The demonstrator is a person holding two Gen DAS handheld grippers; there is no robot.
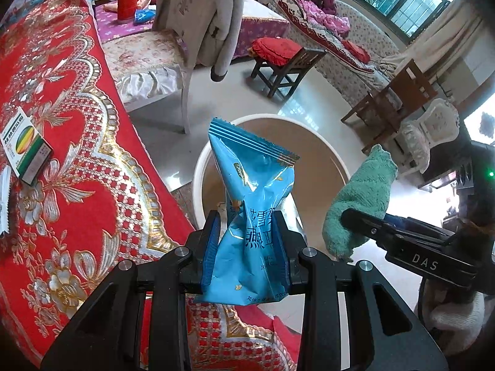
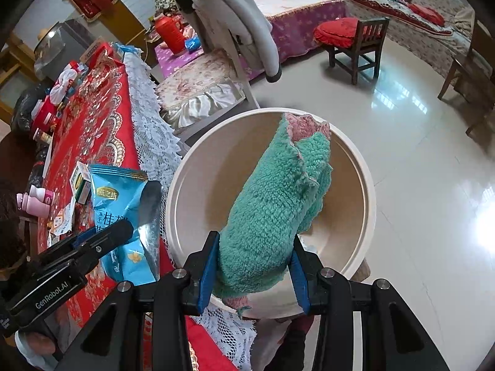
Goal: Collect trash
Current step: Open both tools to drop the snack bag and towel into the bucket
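A blue snack wrapper [image 1: 250,216] is clamped in the left gripper [image 1: 246,247] above the round bin [image 2: 365,167]. A green fleece cloth [image 2: 275,210] is gripped by the right gripper [image 2: 253,266] over the same bin, beside the red-clothed table [image 1: 77,185].

Left gripper [image 1: 246,247] and right gripper [image 2: 253,273] jaws both clamped.

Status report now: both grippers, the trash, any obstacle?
Left gripper shut on blue wrapper. Right gripper shut on green cloth. Both over bin; nothing blocking.
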